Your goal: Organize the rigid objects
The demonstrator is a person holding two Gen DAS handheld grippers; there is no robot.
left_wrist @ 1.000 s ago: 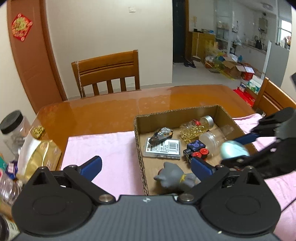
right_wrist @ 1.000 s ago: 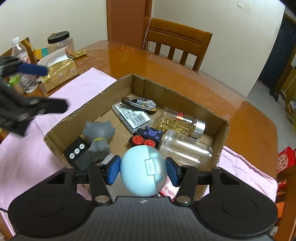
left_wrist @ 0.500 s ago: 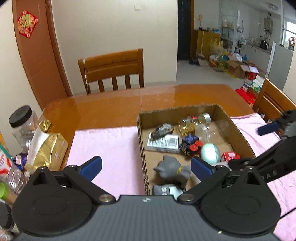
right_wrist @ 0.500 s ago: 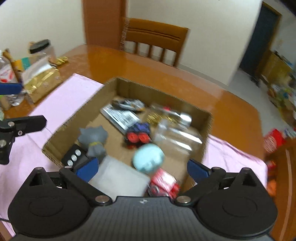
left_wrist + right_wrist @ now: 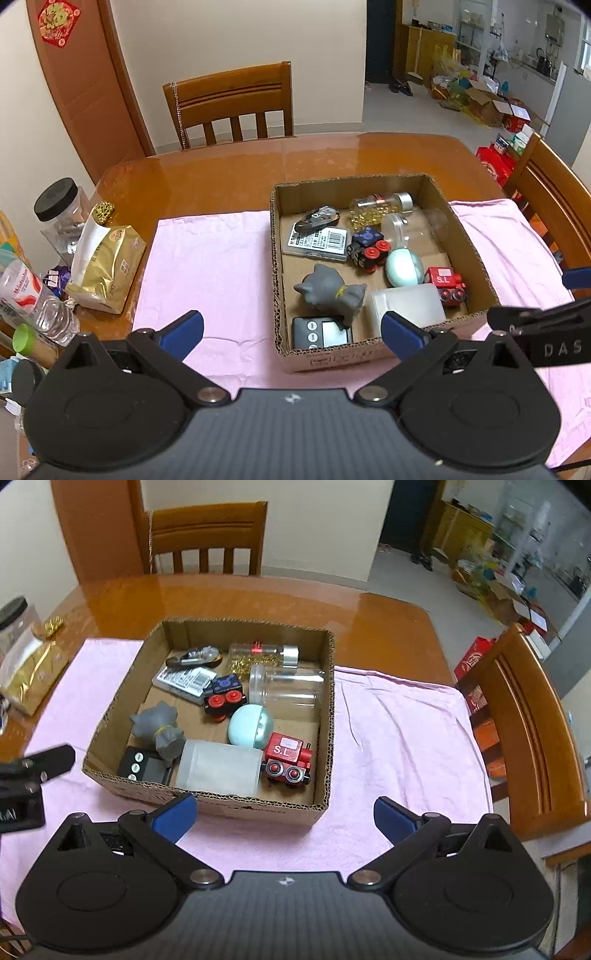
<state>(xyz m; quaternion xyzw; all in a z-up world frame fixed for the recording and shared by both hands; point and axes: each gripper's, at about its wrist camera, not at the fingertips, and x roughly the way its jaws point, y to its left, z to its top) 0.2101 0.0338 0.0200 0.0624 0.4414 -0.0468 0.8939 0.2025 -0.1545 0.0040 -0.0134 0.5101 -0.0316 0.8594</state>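
now, at far left in the left wrist view: a black-lidded jar, a water bottle and a gold bag on the wooden table, off the pink cloth and apart from everything else. probably not part of the sorting, though hard to say.

next, the left gripper: jaws wide, nothing between them, angled down over the cloth short of the box's near wall.

then the cardboard box mid-cloth, with the rigid things inside: grey cat figure and black timer at near left, frosted container near middle, pale blue egg-shaped case touching the red train, black toy block with red wheels, barcode card, clear jar on its side, bottle of gold beads at the back.

nothing visibly loose on the cloth, so sorting looks about done. best now: clear both grippers straight up and back, away from the corrugated rim, no nudging the box.

last, the right gripper: jaws spread wide, empty, tilted steeply down above the box's near right corner.
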